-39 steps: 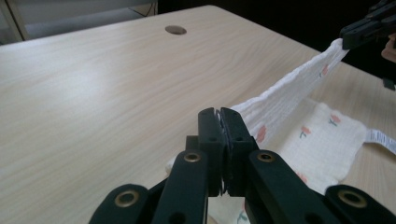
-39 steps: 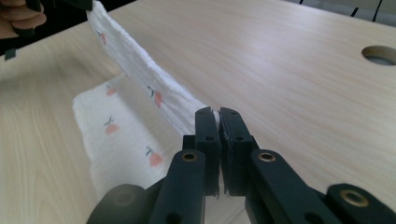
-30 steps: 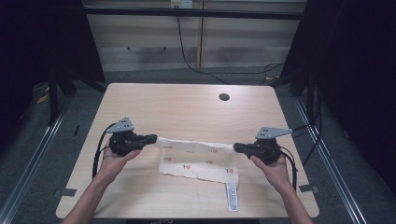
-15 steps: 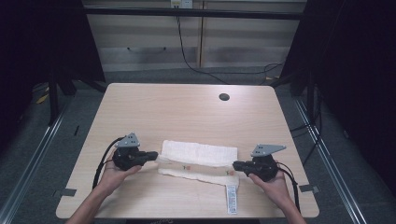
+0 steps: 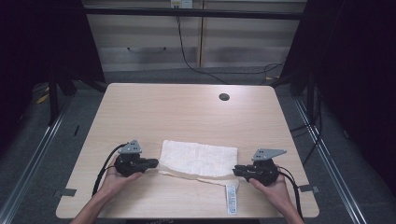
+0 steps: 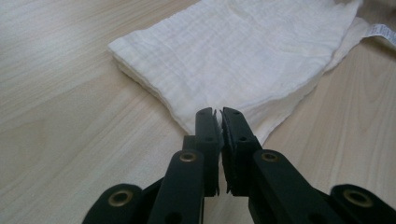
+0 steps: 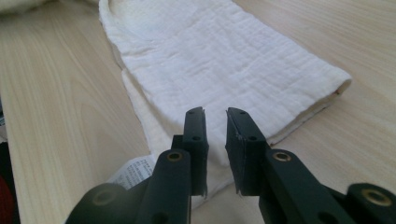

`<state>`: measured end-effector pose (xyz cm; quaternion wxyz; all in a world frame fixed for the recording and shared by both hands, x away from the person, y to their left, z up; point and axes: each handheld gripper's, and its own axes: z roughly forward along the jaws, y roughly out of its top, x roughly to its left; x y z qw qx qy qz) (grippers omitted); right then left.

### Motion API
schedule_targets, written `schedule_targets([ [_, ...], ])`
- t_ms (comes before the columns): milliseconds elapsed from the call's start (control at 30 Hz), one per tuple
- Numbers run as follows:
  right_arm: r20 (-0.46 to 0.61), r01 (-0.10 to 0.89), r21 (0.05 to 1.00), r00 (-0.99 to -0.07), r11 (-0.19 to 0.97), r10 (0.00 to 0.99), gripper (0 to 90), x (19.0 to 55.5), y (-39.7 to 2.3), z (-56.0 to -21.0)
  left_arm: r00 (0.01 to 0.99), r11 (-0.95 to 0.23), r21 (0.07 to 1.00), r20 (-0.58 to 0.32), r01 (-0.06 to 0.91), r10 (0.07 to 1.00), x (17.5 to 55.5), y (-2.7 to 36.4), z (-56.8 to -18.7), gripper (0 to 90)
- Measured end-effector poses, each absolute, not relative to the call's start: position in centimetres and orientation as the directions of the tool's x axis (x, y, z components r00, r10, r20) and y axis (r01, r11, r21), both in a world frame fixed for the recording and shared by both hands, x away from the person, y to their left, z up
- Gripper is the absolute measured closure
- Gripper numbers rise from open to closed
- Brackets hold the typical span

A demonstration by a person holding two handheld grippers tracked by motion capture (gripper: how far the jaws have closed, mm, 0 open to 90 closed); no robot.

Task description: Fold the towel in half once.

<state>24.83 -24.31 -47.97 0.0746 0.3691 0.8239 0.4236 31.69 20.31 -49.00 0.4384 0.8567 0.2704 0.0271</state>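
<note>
A white folded cloth (image 5: pixel 198 158) lies flat on the wooden table (image 5: pixel 187 112), near the front edge. Its white care label (image 5: pixel 231 199) sticks out at the front right. My left gripper (image 5: pixel 156 162) rests at the cloth's left end. Its jaws have just been opening and stand a narrow slit apart, with the cloth's (image 6: pixel 243 51) near corner just past the tips of that gripper (image 6: pixel 218 114). At the right end sits my right gripper (image 5: pixel 235 170). Its jaws have also just been opening; in the right gripper view that gripper (image 7: pixel 215 114) shows a clear gap with nothing gripped, over the cloth's (image 7: pixel 219 56) edge.
A dark round cable hole (image 5: pixel 224 97) sits at the table's far right. Cables trail from both grippers toward the front edge. Metal floor rails run along both sides of the table, and cabinets stand behind it.
Both hands came down toward the table's front, bringing the stretched cloth down so it now lies folded flat. Both pairs of jaws have come apart.
</note>
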Motion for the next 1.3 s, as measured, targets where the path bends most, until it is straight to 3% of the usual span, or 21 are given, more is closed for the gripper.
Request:
schedule_targets([
  [300,0.192,0.550,0.761,-0.697,0.343,0.691,69.3,25.0,-24.5,-47.8,0.858,-0.431,0.791,-0.217,0.434,0.466,31.5,20.9,-48.4,73.4],
  [733,0.221,0.573,0.773,-0.644,0.271,0.732,59.6,27.5,-25.6,-47.1,0.841,-0.417,0.789,-0.219,0.451,0.495,33.4,20.0,-48.0,69.5],
  [1100,0.207,0.590,0.753,-0.632,0.291,0.747,67.0,32.7,-25.1,-47.3,0.866,-0.488,0.755,-0.206,0.437,0.456,34.1,17.2,-49.5,75.4],
  [1300,0.223,0.618,0.725,-0.628,0.304,0.745,64.0,34.1,-25.1,-48.7,0.865,-0.510,0.741,-0.190,0.437,0.465,34.2,17.4,-50.1,75.0],
])
